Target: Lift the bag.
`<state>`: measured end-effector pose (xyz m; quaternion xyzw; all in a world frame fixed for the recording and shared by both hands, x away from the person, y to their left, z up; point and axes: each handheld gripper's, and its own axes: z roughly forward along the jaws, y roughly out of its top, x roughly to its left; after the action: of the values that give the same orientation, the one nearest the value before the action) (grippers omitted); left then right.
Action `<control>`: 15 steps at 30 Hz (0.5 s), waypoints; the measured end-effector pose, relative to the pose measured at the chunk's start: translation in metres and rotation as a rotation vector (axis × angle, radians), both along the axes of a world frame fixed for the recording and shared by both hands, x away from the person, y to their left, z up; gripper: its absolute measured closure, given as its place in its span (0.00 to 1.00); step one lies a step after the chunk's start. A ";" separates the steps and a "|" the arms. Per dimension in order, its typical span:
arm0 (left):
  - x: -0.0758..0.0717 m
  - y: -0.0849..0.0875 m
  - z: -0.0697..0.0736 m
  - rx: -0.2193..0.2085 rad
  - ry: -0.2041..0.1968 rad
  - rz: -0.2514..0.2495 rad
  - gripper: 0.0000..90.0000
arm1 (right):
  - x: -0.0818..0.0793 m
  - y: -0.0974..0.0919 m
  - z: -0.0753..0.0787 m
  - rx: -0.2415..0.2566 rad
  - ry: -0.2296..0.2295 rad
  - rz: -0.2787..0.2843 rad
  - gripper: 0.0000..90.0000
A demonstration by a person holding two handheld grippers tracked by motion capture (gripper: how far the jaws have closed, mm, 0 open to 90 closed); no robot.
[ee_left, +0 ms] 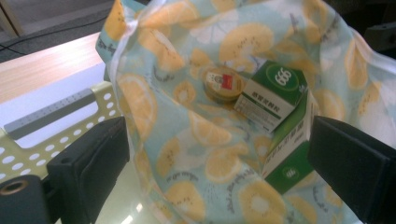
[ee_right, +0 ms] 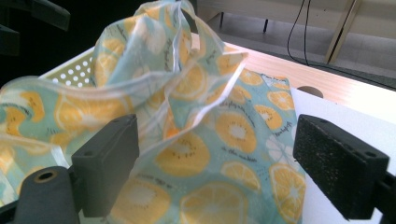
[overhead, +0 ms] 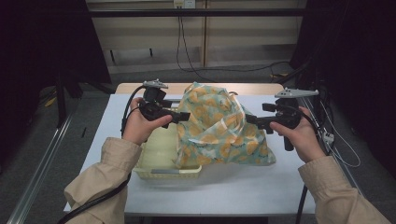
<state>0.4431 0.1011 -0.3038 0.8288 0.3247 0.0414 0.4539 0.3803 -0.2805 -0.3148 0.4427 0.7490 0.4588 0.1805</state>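
A teal cloth bag (overhead: 219,128) printed with orange slices stands on the white table (overhead: 210,193), its mouth loosely open. In the left gripper view I look into the bag (ee_left: 154,60): a green box (ee_left: 275,93) marked 666 and a small round tin (ee_left: 223,84) lie inside. My left gripper (overhead: 183,116) is open at the bag's left rim, and the cloth passes between its wide jaws (ee_left: 217,140). My right gripper (overhead: 251,120) is open at the bag's right side, its jaws (ee_right: 219,140) spread around the folded rim cloth (ee_right: 201,79).
A pale yellow perforated basket (overhead: 161,173) sits on the table left of the bag, partly under it. A wooden strip (overhead: 173,87) runs along the table's far edge. Cables (overhead: 187,51) lie on the floor beyond. Dark frames stand to both sides.
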 end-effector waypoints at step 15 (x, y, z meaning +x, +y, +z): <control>-0.026 0.024 -0.010 -0.004 -0.027 -0.030 0.06 | -0.025 -0.011 -0.026 -0.031 -0.009 0.023 0.16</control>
<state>0.4167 0.1253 -0.3142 0.8320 0.3062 0.0452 0.4605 0.3557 -0.2919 -0.3411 0.4292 0.7600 0.4514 0.1856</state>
